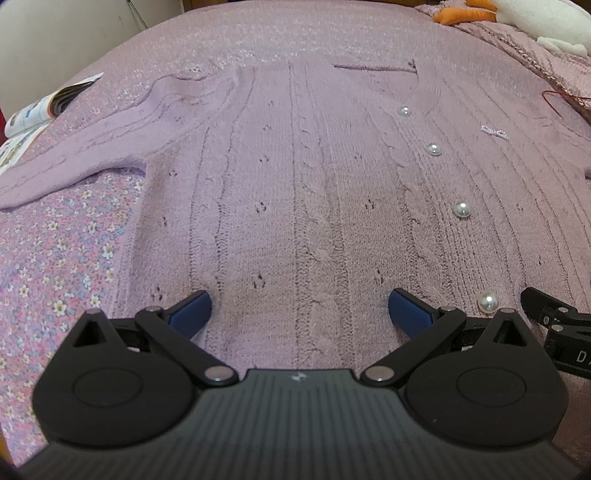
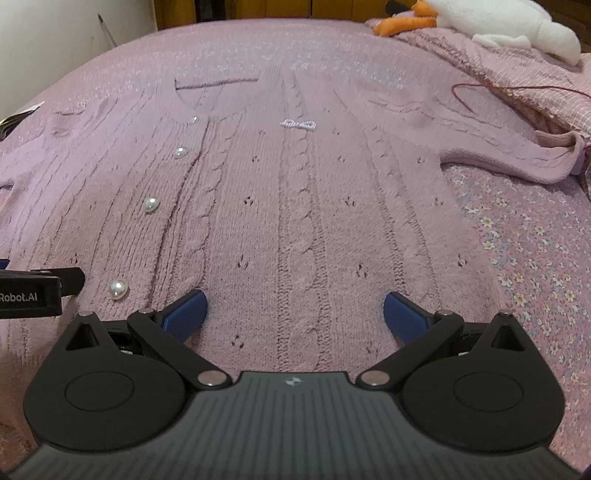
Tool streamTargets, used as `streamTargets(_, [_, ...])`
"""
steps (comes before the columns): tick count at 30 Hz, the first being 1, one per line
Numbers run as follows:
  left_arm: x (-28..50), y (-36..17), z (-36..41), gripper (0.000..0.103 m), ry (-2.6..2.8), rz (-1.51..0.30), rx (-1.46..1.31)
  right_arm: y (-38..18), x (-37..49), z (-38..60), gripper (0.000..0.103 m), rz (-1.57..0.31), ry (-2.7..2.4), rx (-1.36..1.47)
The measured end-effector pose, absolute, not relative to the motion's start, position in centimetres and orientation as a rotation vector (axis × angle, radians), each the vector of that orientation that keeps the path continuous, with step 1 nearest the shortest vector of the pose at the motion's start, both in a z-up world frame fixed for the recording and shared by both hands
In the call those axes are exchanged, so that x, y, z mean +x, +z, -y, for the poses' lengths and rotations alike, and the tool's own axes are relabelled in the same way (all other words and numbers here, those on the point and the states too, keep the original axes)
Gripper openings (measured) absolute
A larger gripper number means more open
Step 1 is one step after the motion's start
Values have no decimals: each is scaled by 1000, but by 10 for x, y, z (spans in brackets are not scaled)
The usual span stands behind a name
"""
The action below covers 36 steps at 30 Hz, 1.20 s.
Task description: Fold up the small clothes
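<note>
I see a floral bedsheet, an open magazine at left, a white plush goose far right

My two wrist cameras sit low and close over the cardigan, looking up its length. They share the pearl buttons: frame right in my left view, frame left in my right.

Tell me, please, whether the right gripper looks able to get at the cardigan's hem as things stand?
Probably yes: the right gripper is open, low over the cardigan near its hem, and nothing lies between its fingers and the knit.
</note>
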<state>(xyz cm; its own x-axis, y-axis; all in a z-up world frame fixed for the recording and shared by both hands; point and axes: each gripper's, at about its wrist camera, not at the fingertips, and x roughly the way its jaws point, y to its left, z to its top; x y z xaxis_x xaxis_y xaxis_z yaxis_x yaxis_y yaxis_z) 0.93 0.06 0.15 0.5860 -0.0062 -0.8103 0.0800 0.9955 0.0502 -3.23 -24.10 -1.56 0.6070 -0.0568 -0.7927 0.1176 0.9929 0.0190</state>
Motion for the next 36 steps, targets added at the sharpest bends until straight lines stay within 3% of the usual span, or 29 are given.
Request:
streamTargets(10, [15, 3, -2, 103, -52, -989, 81, -10, -25, 251, 103, -978, -15, 77])
streamTargets(16, [23, 5, -2, 103, -58, -1034, 76, 12, -10, 303, 103, -1048, 110, 228])
streamTargets(33, [29, 4, 2, 103, -37, -1036, 84, 39, 53, 543, 103, -841, -511, 329])
streamTargets(36, [25, 3, 3, 103, -32, -1026, 83, 32, 67, 566, 95, -833, -582, 342])
